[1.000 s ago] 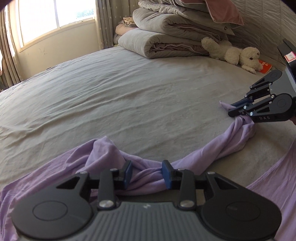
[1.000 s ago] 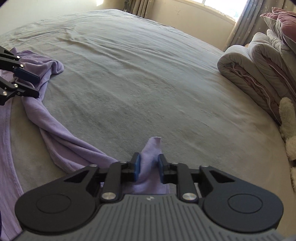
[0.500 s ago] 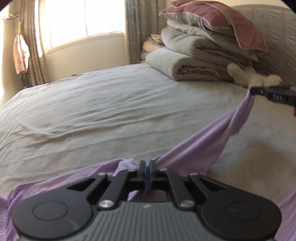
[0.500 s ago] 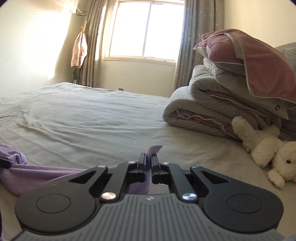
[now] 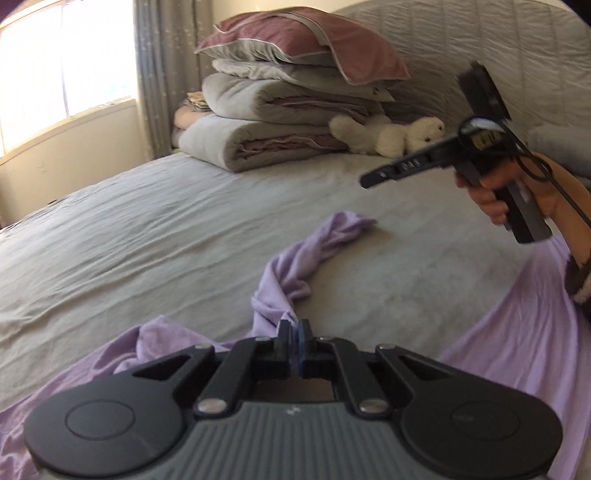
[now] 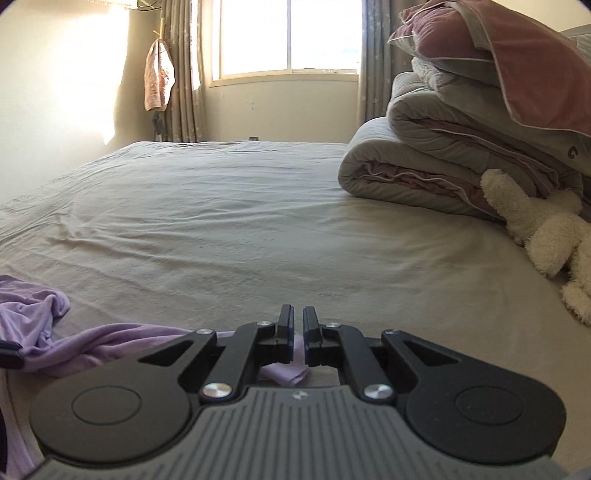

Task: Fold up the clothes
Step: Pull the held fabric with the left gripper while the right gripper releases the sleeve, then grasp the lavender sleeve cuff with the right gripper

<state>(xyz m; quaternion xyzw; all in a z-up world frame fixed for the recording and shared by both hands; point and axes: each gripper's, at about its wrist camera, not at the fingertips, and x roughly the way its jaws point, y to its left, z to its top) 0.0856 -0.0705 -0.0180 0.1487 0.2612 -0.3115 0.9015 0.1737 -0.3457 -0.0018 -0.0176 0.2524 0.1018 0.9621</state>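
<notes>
A lilac garment [image 5: 291, 273] lies rumpled on the grey bed sheet [image 5: 147, 229]. Its twisted sleeve end [image 5: 347, 221] rests loose on the sheet. My left gripper [image 5: 294, 326] is shut on a fold of the garment near its body. A hand holds my right gripper [image 5: 365, 181] in the air above the sleeve end, with nothing in it. In the right wrist view the right gripper [image 6: 298, 314] shows a narrow gap, its jaws opening, and the lilac garment [image 6: 92, 339] lies below and to the left.
A stack of folded grey duvets topped by a pink pillow [image 5: 280, 122] sits at the head of the bed, with a white stuffed toy [image 5: 391, 136] beside it. A padded headboard [image 5: 480, 44] stands behind. A window [image 6: 288, 33] and a hanging pink cloth [image 6: 159, 77] are across the room.
My left gripper closed on the garment fold. My right gripper lifted the sleeve end, then let it go; the sleeve dropped to the sheet and the gripper stays raised.
</notes>
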